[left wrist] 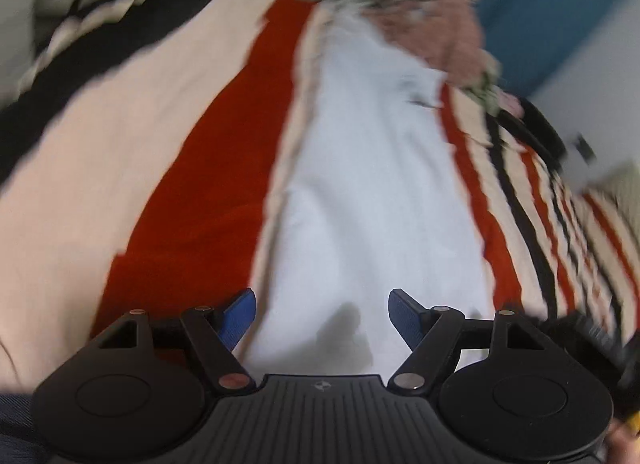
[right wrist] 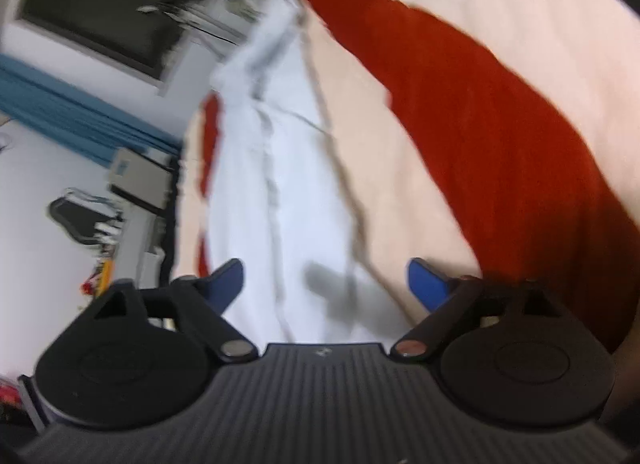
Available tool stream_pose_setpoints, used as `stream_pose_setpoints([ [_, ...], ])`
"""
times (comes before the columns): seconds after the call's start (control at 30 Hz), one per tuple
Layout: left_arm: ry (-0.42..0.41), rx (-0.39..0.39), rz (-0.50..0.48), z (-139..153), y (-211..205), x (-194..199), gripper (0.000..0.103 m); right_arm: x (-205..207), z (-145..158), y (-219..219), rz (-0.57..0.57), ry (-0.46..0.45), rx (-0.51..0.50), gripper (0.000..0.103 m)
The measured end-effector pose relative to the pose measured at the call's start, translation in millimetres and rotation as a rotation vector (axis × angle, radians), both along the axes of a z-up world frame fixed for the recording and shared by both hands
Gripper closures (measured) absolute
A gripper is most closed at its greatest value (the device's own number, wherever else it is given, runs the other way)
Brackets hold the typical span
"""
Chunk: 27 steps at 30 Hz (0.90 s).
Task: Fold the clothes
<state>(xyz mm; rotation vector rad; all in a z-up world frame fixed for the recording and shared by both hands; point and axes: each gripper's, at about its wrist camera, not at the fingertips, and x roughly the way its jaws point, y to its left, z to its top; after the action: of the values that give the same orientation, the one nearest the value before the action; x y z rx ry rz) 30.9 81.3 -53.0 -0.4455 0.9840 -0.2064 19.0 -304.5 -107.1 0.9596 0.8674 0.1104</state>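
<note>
A white garment (left wrist: 360, 184) lies stretched out on a blanket with cream, red and black stripes (left wrist: 224, 144). My left gripper (left wrist: 322, 304) hangs just over the garment's near end, its blue pads (left wrist: 240, 316) wide apart with nothing between them but cloth below. The right wrist view shows the same white garment (right wrist: 280, 184) running away from me, with seams along its length. My right gripper (right wrist: 326, 274) is open above its near edge, and no pad presses on the cloth. Both views are blurred.
A crumpled floral and pink pile of clothes (left wrist: 420, 16) lies at the far end of the white garment. A blue curtain (right wrist: 60, 104), a dark window (right wrist: 108, 4) and a grey box (right wrist: 136, 180) stand beyond the blanket's left edge.
</note>
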Motion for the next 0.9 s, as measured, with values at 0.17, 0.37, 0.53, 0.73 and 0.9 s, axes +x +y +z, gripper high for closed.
stream_pose_setpoints([
  [0.17,0.104,-0.062,0.042,-22,16,23,0.028,2,-5,15,0.047,0.014,-0.007,0.028],
  [0.37,0.125,-0.097,0.004,-25,18,21,0.073,-10,-8,22,0.107,0.008,0.101,0.038],
  [0.53,0.093,-0.172,0.059,-24,30,14,0.099,-12,-15,26,0.103,0.066,0.117,0.076],
  [0.73,0.003,-0.325,0.093,-3,46,-1,0.1,-25,9,24,0.082,-0.04,0.083,0.094],
  [0.9,-0.115,-0.424,0.097,52,53,-26,0.101,-35,69,4,0.05,-0.215,0.088,0.094],
])
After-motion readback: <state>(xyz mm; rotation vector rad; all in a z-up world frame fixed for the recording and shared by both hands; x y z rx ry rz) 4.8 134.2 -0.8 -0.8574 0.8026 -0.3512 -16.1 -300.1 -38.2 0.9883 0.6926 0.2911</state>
